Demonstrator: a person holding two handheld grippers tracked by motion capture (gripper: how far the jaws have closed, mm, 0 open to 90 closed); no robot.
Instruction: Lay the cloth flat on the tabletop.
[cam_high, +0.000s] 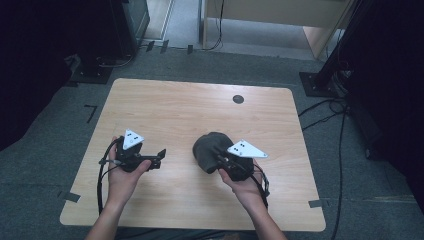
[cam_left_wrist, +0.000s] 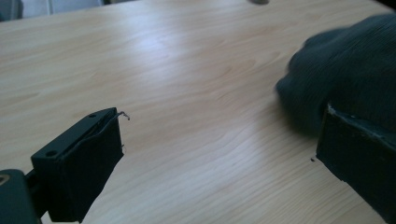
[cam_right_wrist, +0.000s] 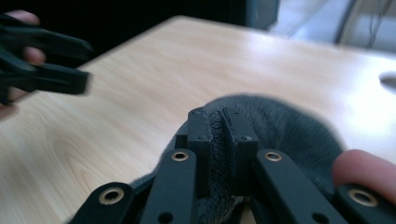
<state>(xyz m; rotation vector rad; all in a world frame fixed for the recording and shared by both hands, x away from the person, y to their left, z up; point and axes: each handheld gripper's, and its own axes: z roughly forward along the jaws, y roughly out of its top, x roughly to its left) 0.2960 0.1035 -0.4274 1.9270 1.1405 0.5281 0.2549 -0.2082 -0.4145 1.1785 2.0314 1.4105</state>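
Note:
A dark grey fleece cloth (cam_high: 209, 146) lies bunched on the wooden table (cam_high: 175, 105), right of the middle. My right gripper (cam_high: 220, 159) has its jaws shut on the cloth's near edge. In the right gripper view the fleece (cam_right_wrist: 289, 128) is pinched between the two black pads of the right gripper (cam_right_wrist: 218, 119). My left gripper (cam_high: 161, 156) hangs over the table's left half, pointing toward the cloth, open with nothing in it. Its jaws stand wide apart in the left gripper view (cam_left_wrist: 219, 123), with the cloth (cam_left_wrist: 345, 70) beyond the right jaw.
A round dark grommet (cam_high: 238, 99) sits near the table's far edge. Cables (cam_high: 325, 112) run over the carpet at the right, beside a black stand base (cam_high: 320, 82). Dark equipment (cam_high: 107, 40) stands past the far left corner.

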